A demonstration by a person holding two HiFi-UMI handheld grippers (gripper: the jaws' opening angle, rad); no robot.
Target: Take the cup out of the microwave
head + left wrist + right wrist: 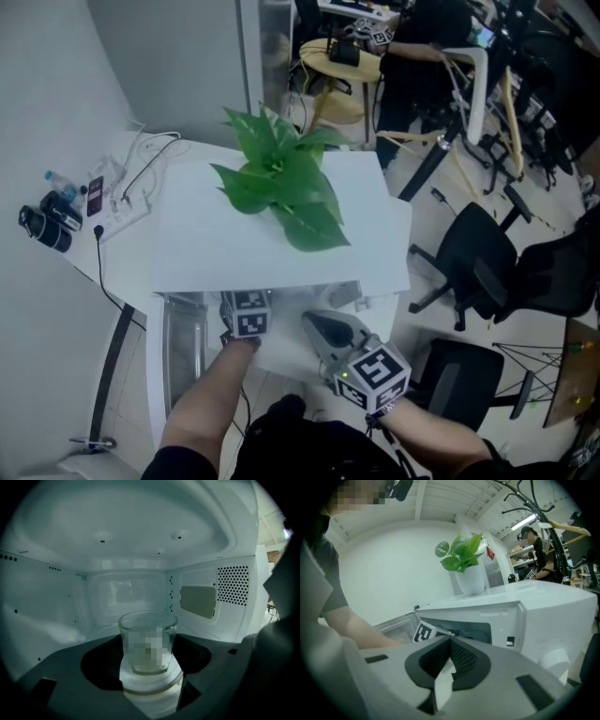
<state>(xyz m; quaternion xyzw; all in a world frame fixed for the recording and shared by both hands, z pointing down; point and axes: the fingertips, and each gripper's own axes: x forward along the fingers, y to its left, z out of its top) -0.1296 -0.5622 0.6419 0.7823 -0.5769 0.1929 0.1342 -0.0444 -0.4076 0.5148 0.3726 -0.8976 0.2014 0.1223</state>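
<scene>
Your left gripper's jaws stand wide apart, one on either side of the clear glass tumbler cup. Their dark curved pads sit just beside its wall, and no press on the glass shows. The cup stands upright inside the white microwave oven, in the middle of the cavity on a pale round turntable plate. On the cavity's right wall are a beige rectangular cover panel and, past it, a patch of small black vent holes.

From your head view, the left gripper's marker cube sits at the mouth of the oven. Your left forearm runs up to it. The microwave's glass-panelled door hangs open on the left.

Your right gripper waits outside, in front of the oven's right side. Its jaws are together with only a thin pale sliver between them, and nothing is in them. Its view looks across at the oven front and at the left gripper's cube in the opening.

On top of the microwave stands a green broad-leaved plant in a white pot. The oven rests on a white table. At the table's back left corner lies a white power strip with trailing cables. Black office chairs stand on the floor to the right. Farther back, a person in dark clothes stands by a cluttered desk.
</scene>
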